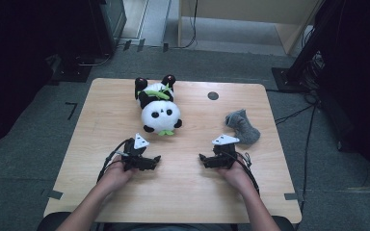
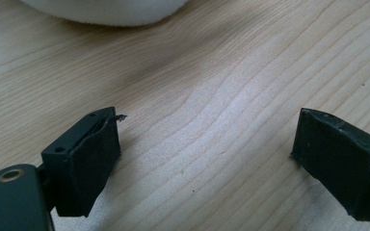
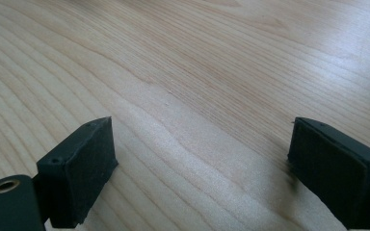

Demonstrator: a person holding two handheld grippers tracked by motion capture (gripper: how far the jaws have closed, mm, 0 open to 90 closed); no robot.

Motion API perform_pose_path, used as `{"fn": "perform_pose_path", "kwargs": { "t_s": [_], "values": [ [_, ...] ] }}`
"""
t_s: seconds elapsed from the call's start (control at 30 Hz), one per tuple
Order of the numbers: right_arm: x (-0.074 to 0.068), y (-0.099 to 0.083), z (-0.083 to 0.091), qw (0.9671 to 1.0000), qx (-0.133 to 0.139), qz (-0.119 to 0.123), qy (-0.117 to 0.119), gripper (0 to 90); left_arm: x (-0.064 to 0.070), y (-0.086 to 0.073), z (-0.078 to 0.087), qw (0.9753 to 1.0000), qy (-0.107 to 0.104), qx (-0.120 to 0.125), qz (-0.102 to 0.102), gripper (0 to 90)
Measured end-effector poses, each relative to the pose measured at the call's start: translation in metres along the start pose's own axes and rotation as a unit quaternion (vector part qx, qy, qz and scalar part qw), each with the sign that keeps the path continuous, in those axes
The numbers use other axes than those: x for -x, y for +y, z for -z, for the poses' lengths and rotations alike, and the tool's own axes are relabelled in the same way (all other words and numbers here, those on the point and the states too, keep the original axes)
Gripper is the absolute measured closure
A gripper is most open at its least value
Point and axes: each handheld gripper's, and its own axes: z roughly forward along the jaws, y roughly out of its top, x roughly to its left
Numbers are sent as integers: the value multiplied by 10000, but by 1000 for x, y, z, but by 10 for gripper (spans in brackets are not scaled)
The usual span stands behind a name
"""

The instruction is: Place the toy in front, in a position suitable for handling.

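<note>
We had both claws resting low on the wooden desk (image 1: pixel 192 192), near its front edge. The left claw (image 1: pixel 150 161) stood with jaws spread wide and nothing between them; the right claw (image 1: pixel 207 160) was likewise agape and empty, bare wood grain between its pads in the right gripper view. The panda plush (image 1: pixel 159 107) lay on its back just beyond the left claw, head toward us, white fur edging the top of the left gripper view. The grey sock (image 1: pixel 243 126) lay crumpled beyond the right claw, near the desk's right edge. Risks, as we judged them: the plush is soft and round, so a shallow pinch on fur alone might slip; the sock, limp, could be nudged off the near edge by a low approach.
</note>
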Motion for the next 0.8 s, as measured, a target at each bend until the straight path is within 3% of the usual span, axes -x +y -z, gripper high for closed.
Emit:
{"fn": "perform_pose_path", "kwargs": {
  "t_s": [0.4,0.53,0.6,0.8],
  "values": [
    [0,-1,1,10000,4,-58,-53,93,1,0,0,10000,33,-13,-19,91],
    [0,-1,1,10000,4,-60,-54,92,4,1,-1,9999,134,-7,87,85],
    [0,-1,1,10000,2,-58,-57,91,0,-1,0,10000,-5,-9,-61,85],
    [-2,-1,1,9999,-22,-70,-70,71,-5,-1,1,10000,-6,-14,-63,90]
  ]
}}
